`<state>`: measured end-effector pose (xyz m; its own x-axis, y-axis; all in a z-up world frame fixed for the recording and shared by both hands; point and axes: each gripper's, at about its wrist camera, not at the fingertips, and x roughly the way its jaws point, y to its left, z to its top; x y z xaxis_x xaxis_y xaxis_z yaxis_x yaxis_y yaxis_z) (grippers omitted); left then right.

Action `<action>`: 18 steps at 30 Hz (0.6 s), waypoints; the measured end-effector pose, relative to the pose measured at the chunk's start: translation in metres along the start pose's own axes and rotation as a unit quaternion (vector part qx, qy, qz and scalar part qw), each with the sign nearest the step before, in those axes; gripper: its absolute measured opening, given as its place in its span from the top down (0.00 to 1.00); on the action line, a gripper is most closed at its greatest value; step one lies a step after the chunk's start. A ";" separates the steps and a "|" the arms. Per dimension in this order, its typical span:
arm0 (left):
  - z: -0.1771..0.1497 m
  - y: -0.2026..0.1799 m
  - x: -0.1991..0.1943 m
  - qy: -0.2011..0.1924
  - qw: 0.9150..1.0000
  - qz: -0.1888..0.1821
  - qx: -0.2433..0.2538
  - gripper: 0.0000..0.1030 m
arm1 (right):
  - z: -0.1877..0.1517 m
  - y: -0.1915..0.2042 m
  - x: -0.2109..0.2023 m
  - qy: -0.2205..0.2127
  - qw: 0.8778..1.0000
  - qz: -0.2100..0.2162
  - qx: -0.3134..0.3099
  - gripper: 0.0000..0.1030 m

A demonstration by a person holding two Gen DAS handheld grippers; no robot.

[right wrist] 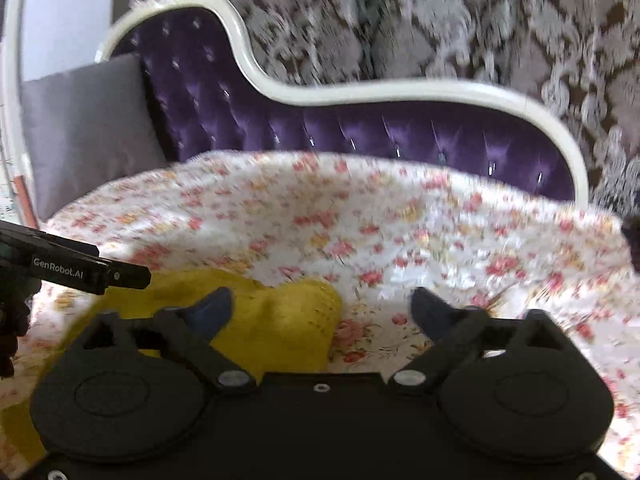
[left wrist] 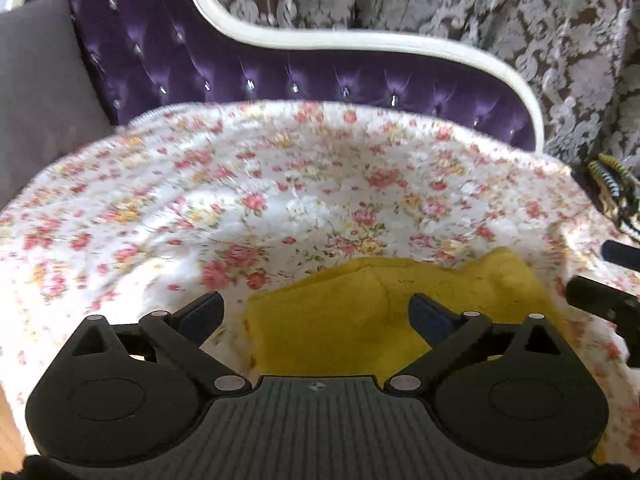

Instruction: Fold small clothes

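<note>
Left gripper [left wrist: 318, 312] hovers over the yellow garment [left wrist: 360, 320], fingers spread wide, gripping nothing. Right gripper [right wrist: 322, 308] hangs at the garment's right edge, fingers wide too, above the floral blanket [right wrist: 400, 220].

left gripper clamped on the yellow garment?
No: the left gripper is open above the yellow garment, fingers spread apart.

Two wide fisheye views, each looking forward and slightly down from just behind a gripper's spread fingers, sit low and close over a floral blanket [left wrist: 280, 184] toward the purple tufted sofa back [left wrist: 320, 76]. The left wrist view looks from the left, the right wrist view from the right; both share the yellow garment [left wrist: 340, 320], blanket, grey cushion [right wrist: 88, 128] and patterned curtain [right wrist: 440, 20].
</note>
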<state>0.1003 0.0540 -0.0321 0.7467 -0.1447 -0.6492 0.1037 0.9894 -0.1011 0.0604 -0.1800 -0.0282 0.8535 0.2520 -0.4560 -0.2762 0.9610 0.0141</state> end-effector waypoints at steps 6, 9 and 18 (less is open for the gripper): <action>-0.013 -0.016 -0.064 -0.035 0.999 0.027 0.010 0.03 | -0.003 0.019 -0.050 -0.021 1.000 0.006 -0.022 0.01; -0.024 -0.033 -0.093 -0.060 0.997 0.048 0.032 0.03 | -0.008 0.028 -0.064 0.000 1.000 0.006 -0.021 0.01; -0.053 -0.071 -0.136 -0.078 0.989 0.113 0.050 0.03 | -0.030 0.035 -0.107 0.040 0.999 0.007 0.035 0.01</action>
<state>-0.0434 0.0026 0.0238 0.8497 0.0761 -0.5218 -0.0189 0.9933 0.1140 -0.0540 -0.1767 -0.0055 0.8112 0.2592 -0.5242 -0.2551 0.9635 0.0817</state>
